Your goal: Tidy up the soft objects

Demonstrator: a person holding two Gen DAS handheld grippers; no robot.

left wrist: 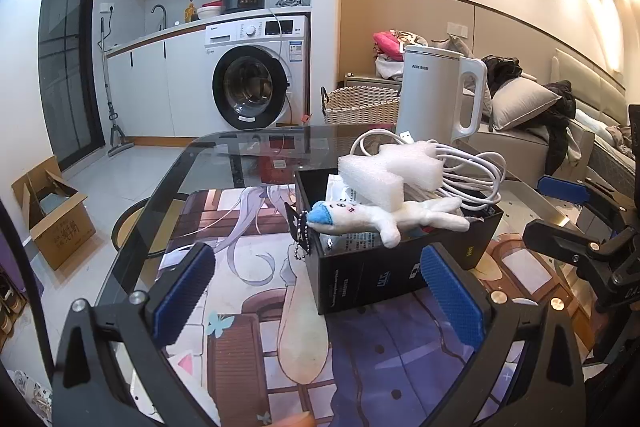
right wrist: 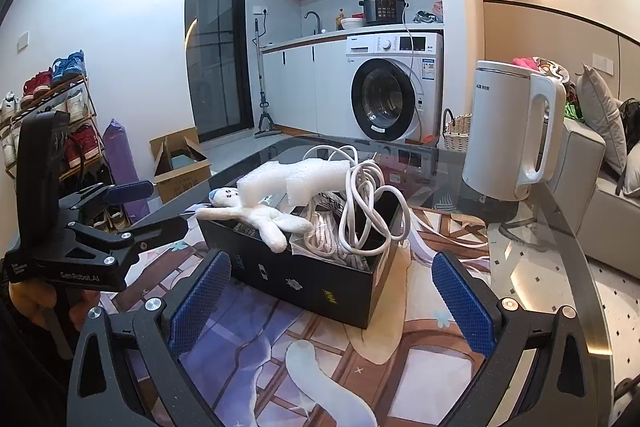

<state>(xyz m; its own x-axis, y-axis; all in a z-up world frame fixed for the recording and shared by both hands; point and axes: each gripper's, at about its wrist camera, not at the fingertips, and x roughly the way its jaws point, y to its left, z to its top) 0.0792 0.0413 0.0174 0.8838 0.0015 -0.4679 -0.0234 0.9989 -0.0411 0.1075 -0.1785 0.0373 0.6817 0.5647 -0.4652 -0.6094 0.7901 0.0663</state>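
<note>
Left gripper (left wrist: 316, 291): fingers spread, empty, hovering short of the black box (left wrist: 394, 267). In the box, left to right: plush toy (left wrist: 384, 219) draped over the rim, foam block (left wrist: 380, 173), coiled white cable (left wrist: 468, 171). Right gripper (right wrist: 332, 295): likewise spread and empty. The soft items already lie in the box; this fits either a finished sort or contents awaiting removal, so no next move is settled. Surface: printed mat (right wrist: 320, 347) on a glass table (left wrist: 224, 155); kettle (right wrist: 512, 131) behind, washing machine (left wrist: 256, 79) beyond.

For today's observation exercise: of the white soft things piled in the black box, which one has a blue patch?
The small white plush toy lying across the black cardboard box; its head is blue, unlike the all-white foam block and coiled white cable.
</note>
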